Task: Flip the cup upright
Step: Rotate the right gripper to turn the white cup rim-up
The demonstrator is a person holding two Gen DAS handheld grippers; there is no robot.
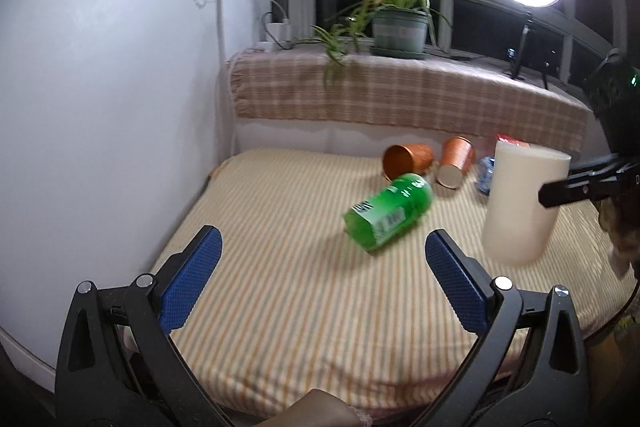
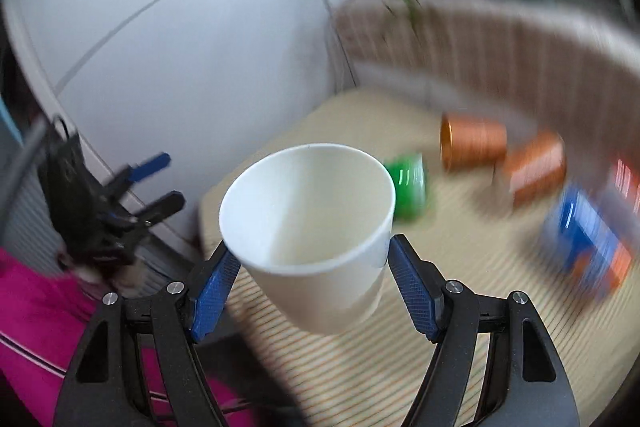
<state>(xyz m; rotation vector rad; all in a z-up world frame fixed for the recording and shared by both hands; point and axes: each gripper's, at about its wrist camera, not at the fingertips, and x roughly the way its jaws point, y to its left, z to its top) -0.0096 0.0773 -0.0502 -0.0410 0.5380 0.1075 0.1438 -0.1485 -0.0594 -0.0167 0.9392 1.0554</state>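
Note:
A white paper cup (image 2: pixel 312 227) sits between the blue pads of my right gripper (image 2: pixel 310 267), mouth up and tilted toward the camera, held above the striped table. It also shows in the left wrist view (image 1: pixel 524 203), upright and off the table, with my right gripper's black finger (image 1: pixel 576 187) against its right side. My left gripper (image 1: pixel 324 259) is open and empty, low over the near part of the table. The right wrist view is motion-blurred.
A green cup (image 1: pixel 390 211) lies on its side mid-table. Two orange cups (image 1: pixel 408 159) (image 1: pixel 456 163) lie behind it. A blue packet (image 1: pixel 486 175) lies behind the white cup. A white cabinet (image 1: pixel 100 127) stands left. A checked ledge (image 1: pixel 400 95) with a plant is behind.

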